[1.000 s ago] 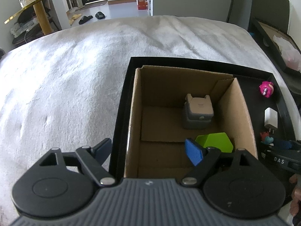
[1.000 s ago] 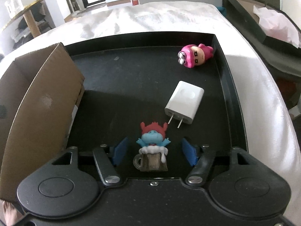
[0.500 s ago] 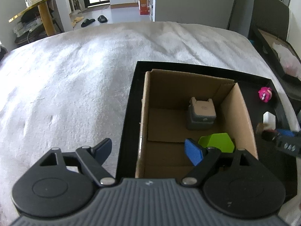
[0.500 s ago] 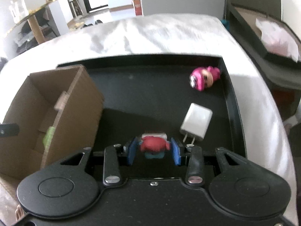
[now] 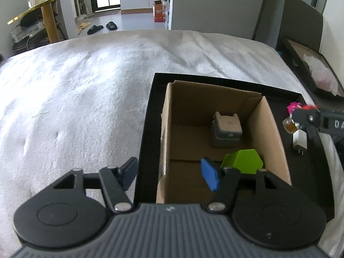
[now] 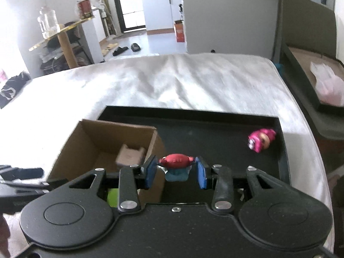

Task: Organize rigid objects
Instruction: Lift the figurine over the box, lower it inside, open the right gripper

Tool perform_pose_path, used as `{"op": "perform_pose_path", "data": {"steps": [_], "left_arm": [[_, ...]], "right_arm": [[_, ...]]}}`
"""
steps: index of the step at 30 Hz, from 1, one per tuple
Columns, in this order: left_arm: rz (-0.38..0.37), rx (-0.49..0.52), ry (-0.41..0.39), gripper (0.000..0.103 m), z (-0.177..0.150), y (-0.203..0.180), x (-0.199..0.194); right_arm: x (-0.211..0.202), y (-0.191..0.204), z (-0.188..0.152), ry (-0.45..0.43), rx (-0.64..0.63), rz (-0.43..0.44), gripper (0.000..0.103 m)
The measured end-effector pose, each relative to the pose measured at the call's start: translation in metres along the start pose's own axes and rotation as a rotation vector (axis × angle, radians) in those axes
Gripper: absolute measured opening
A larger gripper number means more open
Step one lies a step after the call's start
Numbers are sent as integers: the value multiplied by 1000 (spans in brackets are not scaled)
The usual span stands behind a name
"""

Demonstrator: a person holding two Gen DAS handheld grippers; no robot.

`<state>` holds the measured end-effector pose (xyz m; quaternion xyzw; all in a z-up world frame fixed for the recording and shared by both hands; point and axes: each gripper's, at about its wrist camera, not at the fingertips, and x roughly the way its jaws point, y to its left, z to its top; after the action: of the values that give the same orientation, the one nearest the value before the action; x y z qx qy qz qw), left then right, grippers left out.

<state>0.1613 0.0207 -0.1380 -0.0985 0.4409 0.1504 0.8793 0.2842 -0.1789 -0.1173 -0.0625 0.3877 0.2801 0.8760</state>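
Note:
My right gripper [image 6: 175,172] is shut on a small troll figurine [image 6: 176,166] with red hair and a blue body, held above the black tray [image 6: 193,116] beside the cardboard box [image 6: 90,137]. It shows from the side in the left wrist view [image 5: 290,124]. The box [image 5: 273,137] holds a grey block [image 5: 225,132] and a green piece [image 5: 243,161]. My left gripper [image 5: 169,175] is open and empty, straddling the box's left wall. A pink figurine [image 6: 261,139] and a white charger [image 5: 300,139] lie on the tray.
The tray sits on a white bed cover [image 5: 75,86]. A dark tray with a cardboard lining and pink paper [image 6: 326,86] lies off the bed's right side. A gold-edged side table [image 5: 43,6] stands far left.
My right gripper closed on the troll figurine, lifted it off the tray and moved it left toward the box. My left gripper pulled back a little and stayed open.

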Motion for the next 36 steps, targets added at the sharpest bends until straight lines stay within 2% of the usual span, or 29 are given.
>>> {"op": "perform_pose_path", "data": {"steps": [4, 10, 16, 26, 36], "left_arm": [[-20, -12, 0, 50, -2, 6, 0], [-41, -14, 14, 23, -8, 7, 0], [-44, -34, 24, 10, -11, 13, 5], [-84, -99, 24, 10, -12, 26, 6], [-106, -127, 25, 11, -11, 31, 5]], "right_arm": [[-1, 17, 9, -11, -35, 11, 38], [0, 42, 17, -14, -75, 45, 38], [17, 67, 16, 33, -86, 104, 38], [41, 93, 13, 104, -83, 179, 39], [46, 94, 20, 73, -40, 183, 45]]}}
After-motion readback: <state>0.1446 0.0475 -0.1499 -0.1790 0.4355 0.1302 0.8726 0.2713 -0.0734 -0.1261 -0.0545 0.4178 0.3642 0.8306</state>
